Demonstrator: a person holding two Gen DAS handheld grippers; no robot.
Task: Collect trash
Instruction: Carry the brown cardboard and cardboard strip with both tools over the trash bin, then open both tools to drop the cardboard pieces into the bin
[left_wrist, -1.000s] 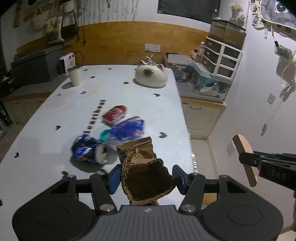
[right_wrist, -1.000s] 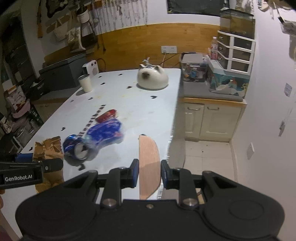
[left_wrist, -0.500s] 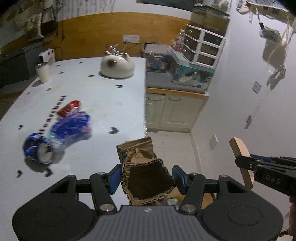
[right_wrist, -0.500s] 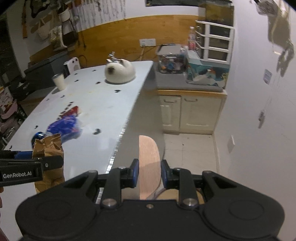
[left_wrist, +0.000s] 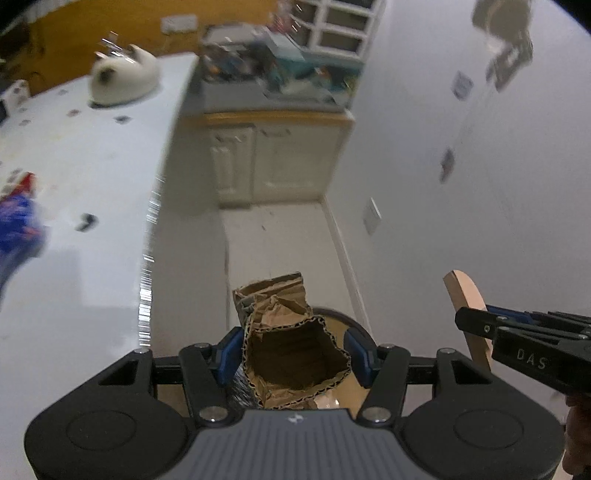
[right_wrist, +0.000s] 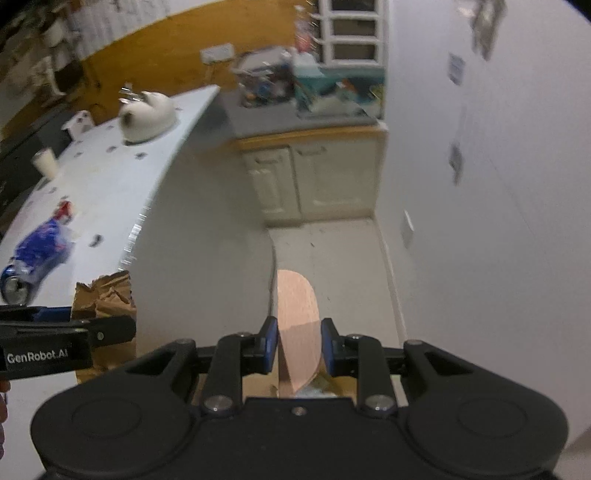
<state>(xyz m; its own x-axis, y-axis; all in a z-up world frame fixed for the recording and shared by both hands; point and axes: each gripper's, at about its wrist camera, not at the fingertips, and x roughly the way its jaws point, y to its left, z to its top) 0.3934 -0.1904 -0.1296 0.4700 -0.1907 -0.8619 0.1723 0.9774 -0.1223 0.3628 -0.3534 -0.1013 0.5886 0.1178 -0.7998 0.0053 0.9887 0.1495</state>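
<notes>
Left gripper (left_wrist: 293, 360) pinched the crumpled cardboard (left_wrist: 291, 354) over a round bin rim (left_wrist: 354, 323) just below it, right gripper (right_wrist: 298, 345) clamped a wooden board (right_wrist: 297, 317) beside; risk judged: soft cardboard slipping and landing on the floor (left_wrist: 280, 243) instead.

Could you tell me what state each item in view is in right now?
crumpled cardboard piece: clamped in left gripper, off the table.
wooden board: gripped by right gripper, above the floor.
blue wrapper: lying on table.
crushed can: on its side.
paper cup: upright.
</notes>
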